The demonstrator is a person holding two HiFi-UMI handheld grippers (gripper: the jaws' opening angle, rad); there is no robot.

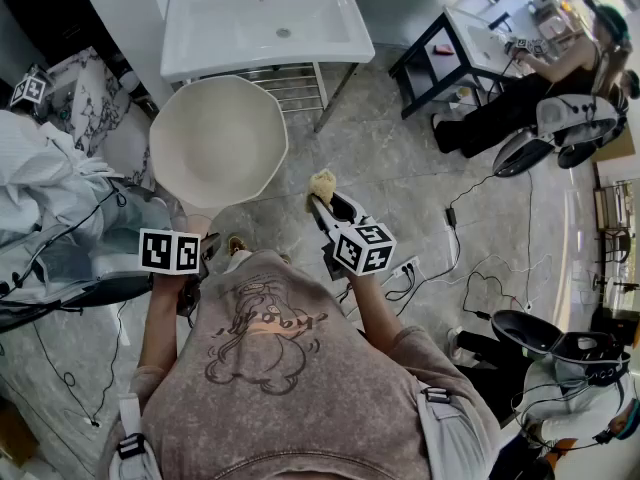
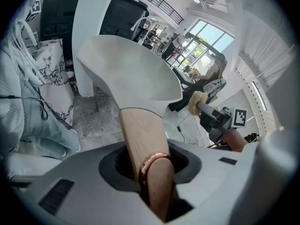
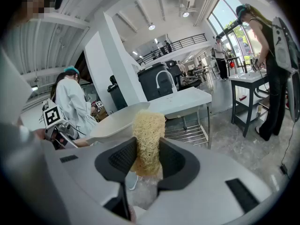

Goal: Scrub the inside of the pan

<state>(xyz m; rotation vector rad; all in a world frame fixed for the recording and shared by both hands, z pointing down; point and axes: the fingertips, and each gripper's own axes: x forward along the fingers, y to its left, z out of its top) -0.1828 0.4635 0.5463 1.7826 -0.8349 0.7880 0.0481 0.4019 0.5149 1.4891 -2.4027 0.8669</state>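
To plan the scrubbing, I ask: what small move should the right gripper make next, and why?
Probably carry the right gripper leftward over the rim and lower the scrubber onto the inside of the pan. The scrubber is clamped in its jaws but sits outside the rim, apart from the pan, while the left gripper holds the pan by its wooden handle.

Near the top of the head view, a white sink (image 1: 250,28) on a metal rack (image 1: 295,86). To its right a dark table (image 1: 425,56), with a seated person (image 1: 540,88) bent over it. Underfoot, grey marbled floor (image 1: 400,168), crossed by black cables (image 1: 480,288) running from a white power strip (image 1: 408,266). At the left, heaped white cloth (image 1: 40,168) beside a marble-patterned box (image 1: 90,93). In the right gripper view, a person in a white coat (image 3: 75,107) and a balcony railing (image 3: 180,42) high up behind.
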